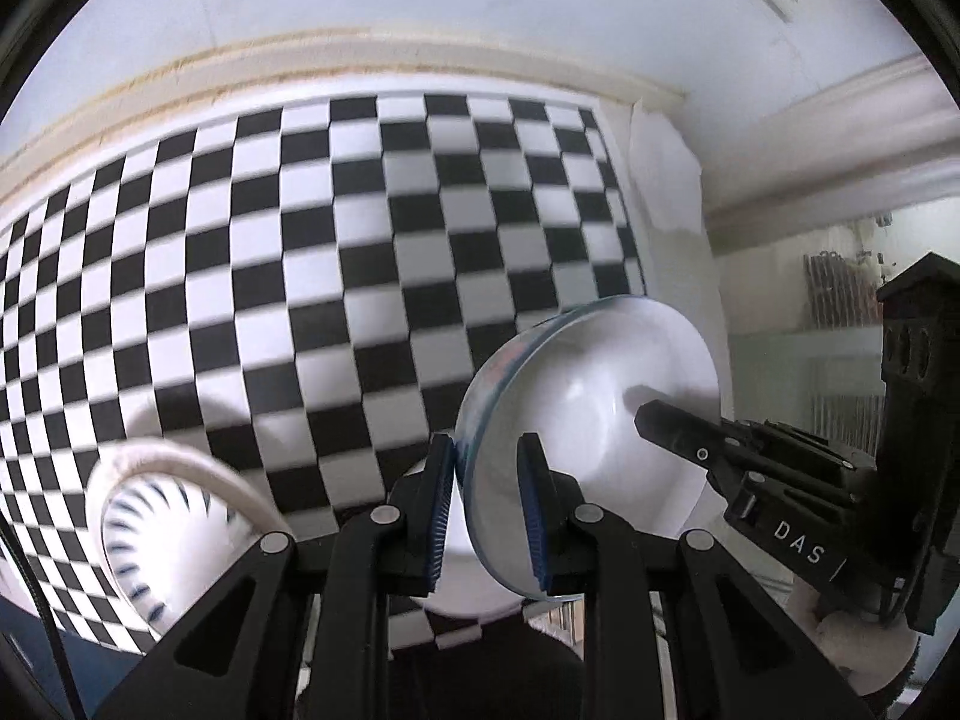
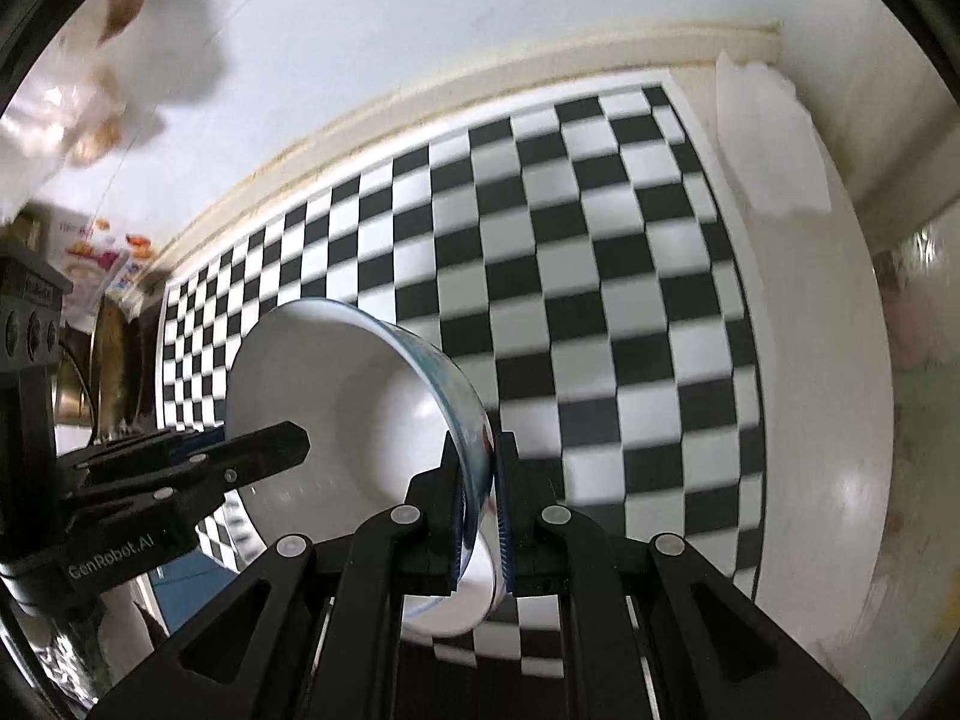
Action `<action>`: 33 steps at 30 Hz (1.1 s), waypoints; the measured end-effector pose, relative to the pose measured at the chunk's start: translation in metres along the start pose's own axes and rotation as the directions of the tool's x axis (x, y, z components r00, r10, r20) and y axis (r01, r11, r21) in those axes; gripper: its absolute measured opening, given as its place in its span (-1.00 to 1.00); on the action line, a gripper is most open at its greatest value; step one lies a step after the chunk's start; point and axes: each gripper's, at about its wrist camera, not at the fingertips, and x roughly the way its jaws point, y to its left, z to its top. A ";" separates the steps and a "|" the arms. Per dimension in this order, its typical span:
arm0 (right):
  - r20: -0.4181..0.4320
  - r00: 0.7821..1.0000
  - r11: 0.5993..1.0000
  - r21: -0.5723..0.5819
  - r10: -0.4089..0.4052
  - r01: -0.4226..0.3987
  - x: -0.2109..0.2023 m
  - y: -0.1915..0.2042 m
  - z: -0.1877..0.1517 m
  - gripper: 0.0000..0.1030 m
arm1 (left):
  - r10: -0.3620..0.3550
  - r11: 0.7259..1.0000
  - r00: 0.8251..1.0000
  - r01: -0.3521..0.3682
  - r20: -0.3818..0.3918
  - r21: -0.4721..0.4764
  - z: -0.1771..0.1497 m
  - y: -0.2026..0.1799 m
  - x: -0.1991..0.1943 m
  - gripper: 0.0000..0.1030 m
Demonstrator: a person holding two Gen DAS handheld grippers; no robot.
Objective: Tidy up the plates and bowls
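Both grippers, right (image 2: 478, 516) marked "DAS", left (image 1: 487, 516) "GenRobot.AI", have jaws clamped on one white bowl's (image 2: 336, 396) rim.

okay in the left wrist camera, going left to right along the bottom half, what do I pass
Blue-striped bowl → left gripper, its fingers around the rim of the white bowl → right gripper reaching in from the right, one finger inside that bowl.

right claw (image 2: 478, 516) clamps tilted white bowl (image 2: 336, 384) rim; left claw (image 2: 264, 450) grips opposite rim above checkered mat (image 2: 600, 276).
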 end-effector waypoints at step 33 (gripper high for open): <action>-0.130 0.987 0.995 -0.039 -0.092 0.088 0.070 0.012 -0.072 -0.79 | 0.085 0.995 0.993 -0.089 -0.085 -0.036 -0.062 0.029 0.055 -0.63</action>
